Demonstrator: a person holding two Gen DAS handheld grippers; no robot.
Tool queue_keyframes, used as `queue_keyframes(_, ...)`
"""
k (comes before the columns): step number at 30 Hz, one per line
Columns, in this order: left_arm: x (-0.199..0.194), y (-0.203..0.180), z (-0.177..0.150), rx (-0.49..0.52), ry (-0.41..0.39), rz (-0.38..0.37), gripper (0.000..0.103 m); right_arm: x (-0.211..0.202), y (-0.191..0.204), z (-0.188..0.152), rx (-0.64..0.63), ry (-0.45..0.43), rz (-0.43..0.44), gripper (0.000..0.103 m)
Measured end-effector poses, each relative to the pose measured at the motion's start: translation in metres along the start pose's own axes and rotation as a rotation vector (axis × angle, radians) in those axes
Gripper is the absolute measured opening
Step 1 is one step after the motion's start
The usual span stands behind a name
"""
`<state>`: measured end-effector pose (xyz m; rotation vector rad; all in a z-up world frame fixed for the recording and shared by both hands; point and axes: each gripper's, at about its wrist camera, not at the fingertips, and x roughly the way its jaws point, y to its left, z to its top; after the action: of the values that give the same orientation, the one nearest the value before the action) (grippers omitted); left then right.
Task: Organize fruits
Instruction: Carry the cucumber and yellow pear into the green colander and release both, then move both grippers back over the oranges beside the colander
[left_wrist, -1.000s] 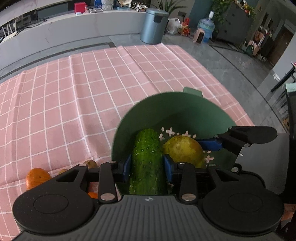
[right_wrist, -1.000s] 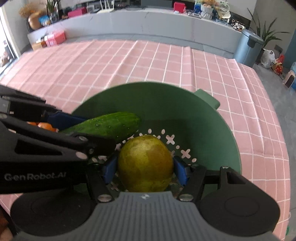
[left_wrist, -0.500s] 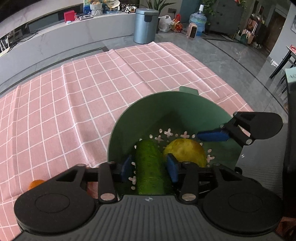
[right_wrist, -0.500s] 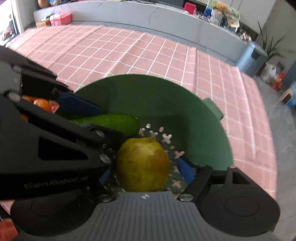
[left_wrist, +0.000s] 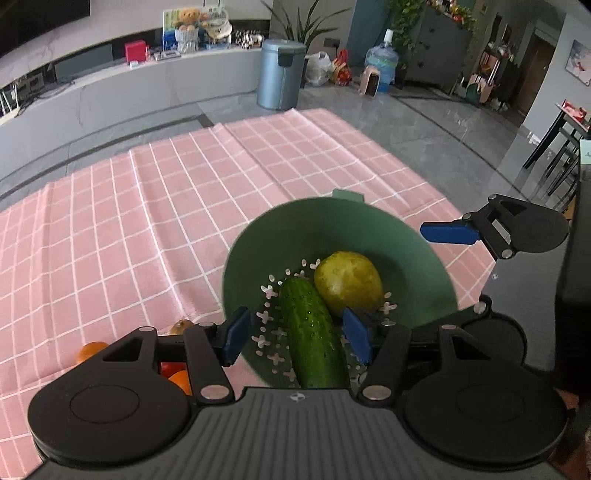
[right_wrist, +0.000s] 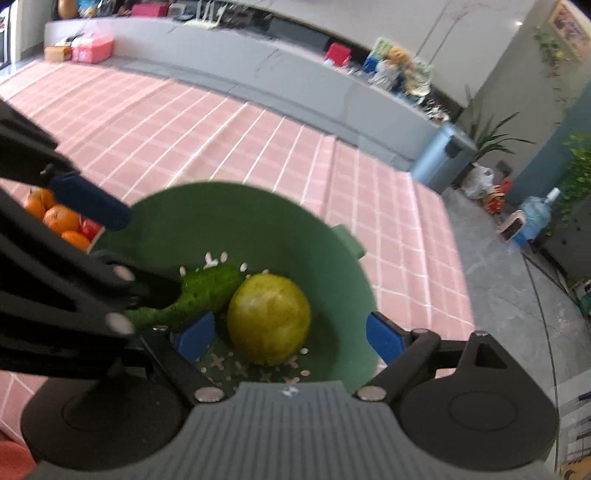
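Your left gripper (left_wrist: 297, 334) is spread wide — the cucumber (left_wrist: 314, 332) lies loose between its blue pads, low centre of the frame, in the green colander (left_wrist: 424, 258). Your right gripper (right_wrist: 291, 336) is released too; the pear (right_wrist: 269, 320) sits between its fingers, touching neither. A second ago both were clamped on their fruit — now both rest side by side in the bowl.

My left gripper (left_wrist: 297, 338) has a ribbed grey housing with a small round emblem, two black discs at its sides, black linkage arms with silver screws, and blue pads (left_wrist: 234, 334) on the fingers. My right gripper (right_wrist: 291, 339) is built the same: grey ribs, black discs, silver screws, blue pads (right_wrist: 384, 338).
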<state>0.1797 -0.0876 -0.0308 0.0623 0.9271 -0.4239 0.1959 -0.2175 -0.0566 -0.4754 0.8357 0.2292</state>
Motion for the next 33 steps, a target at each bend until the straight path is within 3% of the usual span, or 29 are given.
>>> queue_keyframes(5,-0.032,0.003,-0.011,0.020,-0.067,0.031,0.068,-0.025,0.003,-0.006,0.093,-0.087,-0.040,0.087)
queue_keyframes(15,-0.077,0.039,-0.052,-0.023,-0.150,0.069,0.068,-0.061,0.051,-0.020,0.320,-0.258,0.105,0.085)
queue_keyframes(27,-0.088,0.091,-0.088,-0.116,-0.204,0.079,0.068,-0.058,0.115,-0.016,0.324,-0.320,0.215,0.051)
queue_keyframes(33,-0.078,0.113,-0.104,-0.187,-0.185,0.070,0.066,-0.038,0.136,-0.012,0.280,-0.267,0.261,0.035)
